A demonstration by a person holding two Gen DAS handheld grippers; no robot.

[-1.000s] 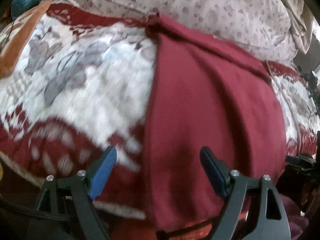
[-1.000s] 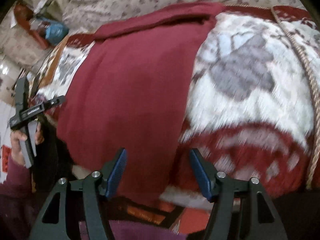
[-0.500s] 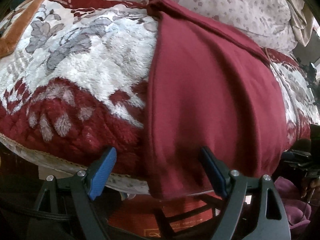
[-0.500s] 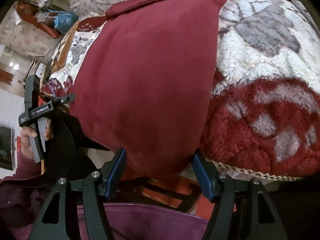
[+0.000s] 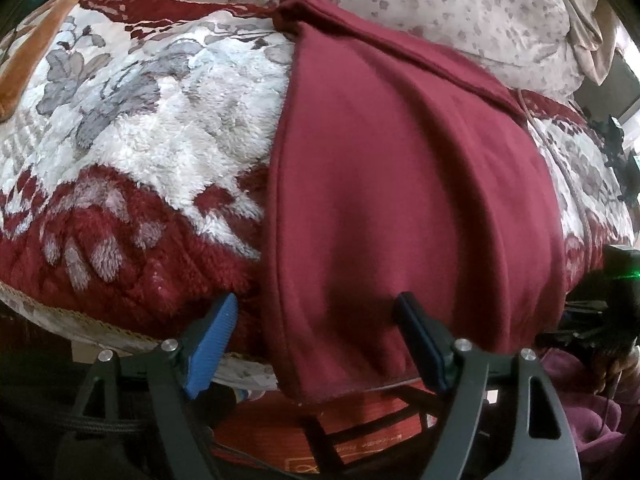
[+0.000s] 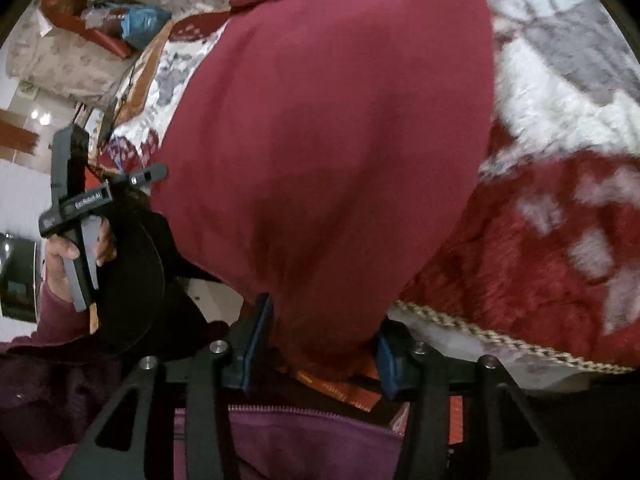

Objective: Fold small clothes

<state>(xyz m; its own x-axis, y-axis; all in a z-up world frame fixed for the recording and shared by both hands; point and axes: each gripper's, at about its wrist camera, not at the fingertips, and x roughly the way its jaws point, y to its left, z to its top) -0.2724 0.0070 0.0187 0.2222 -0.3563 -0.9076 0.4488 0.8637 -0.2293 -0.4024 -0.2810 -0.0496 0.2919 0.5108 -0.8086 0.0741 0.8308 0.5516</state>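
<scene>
Since 0.5 s ago the right gripper has come lower and closer to the bed edge: the hanging hem of the maroon garment now sits between its blue pads, where before it hung just above them. Left view nearly unchanged, slightly closer in.

Maroon garment: smooth, matte knit, laid as a long panel across the bed from the far side to the near edge. Far end bunched into a narrow rolled band with a small knot-like lump at its left corner. Near end drapes over the bed edge; stitched hem visible along its left side and bottom.

Plush blanket: thick, shaggy pile, white ground with grey flowers, deep red border with pale leaf shapes, braided cord trim along the edge. Floral quilt behind it, thin and flat, beige with small dull-purple blossoms.

Left gripper: jaws wide apart, ribbed blue pads, the garment's left hem corner hanging between them, no contact seen.

Right gripper: jaws apart, flanking the garment's lower right corner; pads close to the cloth on both sides, not pressed shut.

Right view also shows the person's left hand on the other gripper's grey handle, purple sleeve.
</scene>
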